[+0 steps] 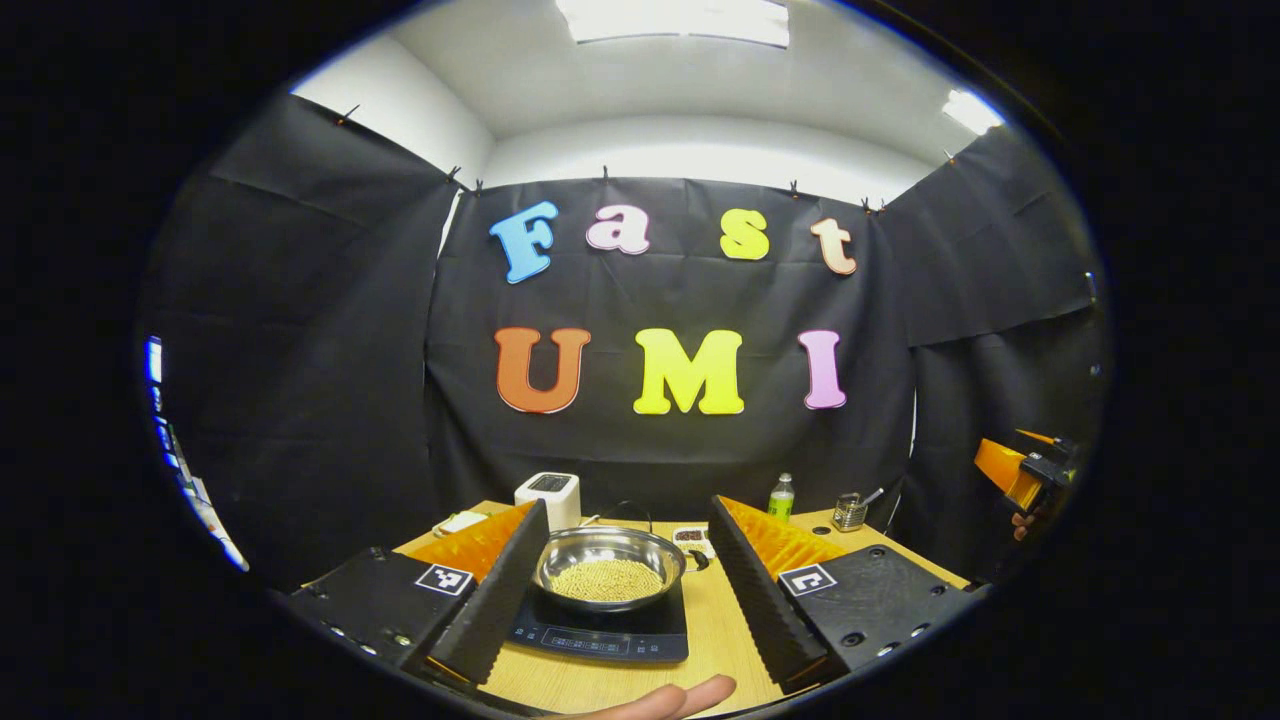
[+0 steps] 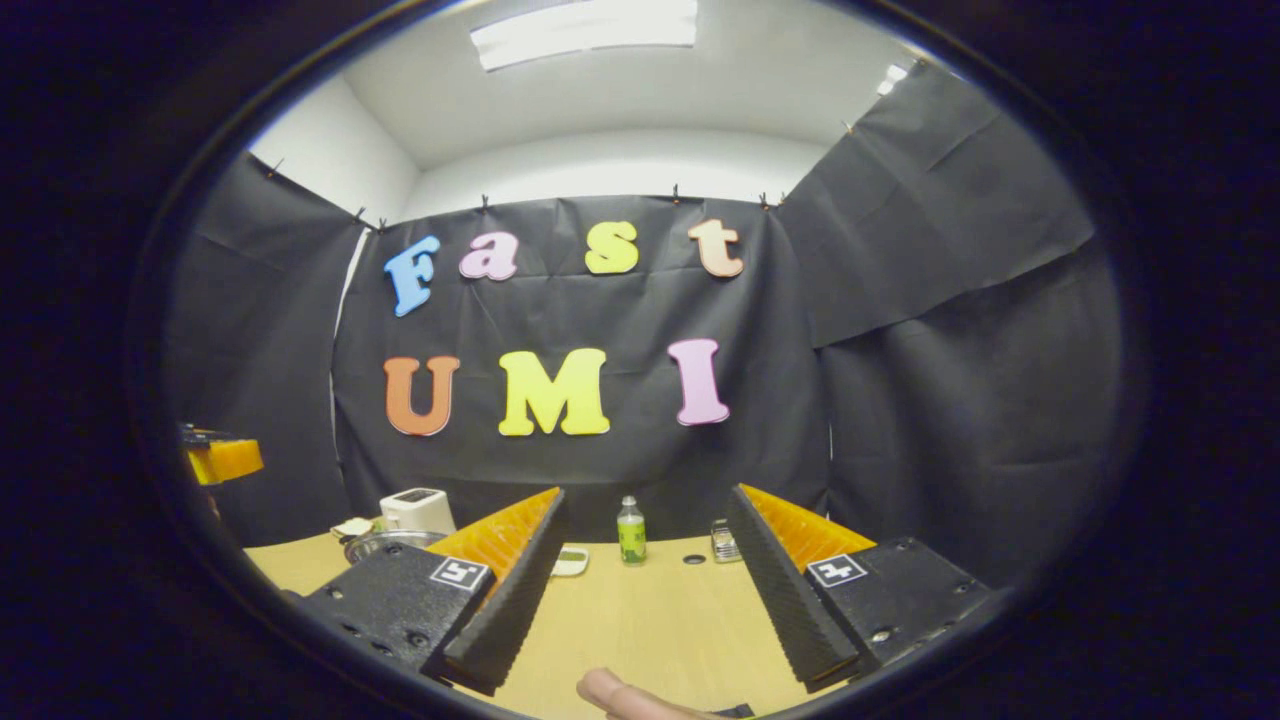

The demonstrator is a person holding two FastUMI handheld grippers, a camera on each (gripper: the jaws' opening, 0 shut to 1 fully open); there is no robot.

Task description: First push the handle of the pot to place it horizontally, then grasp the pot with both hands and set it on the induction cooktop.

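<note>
Steel pot (image 1: 610, 566) of small pale beans, upright on the black induction cooktop (image 1: 603, 631), handle (image 1: 697, 558) rightward.

A cloth-walled recording booth (mock kitchen): toaster (image 1: 548, 494) and induction cooktop (image 1: 603, 625) on a wooden table (image 2: 650, 610).

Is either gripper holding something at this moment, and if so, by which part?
Nothing is held. The left gripper is open, with the pot on the cooktop beyond it. The right gripper is open over bare table.

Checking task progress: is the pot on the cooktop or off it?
On it. In the left gripper view the pot sits on the cooktop, between open fingers.
</note>
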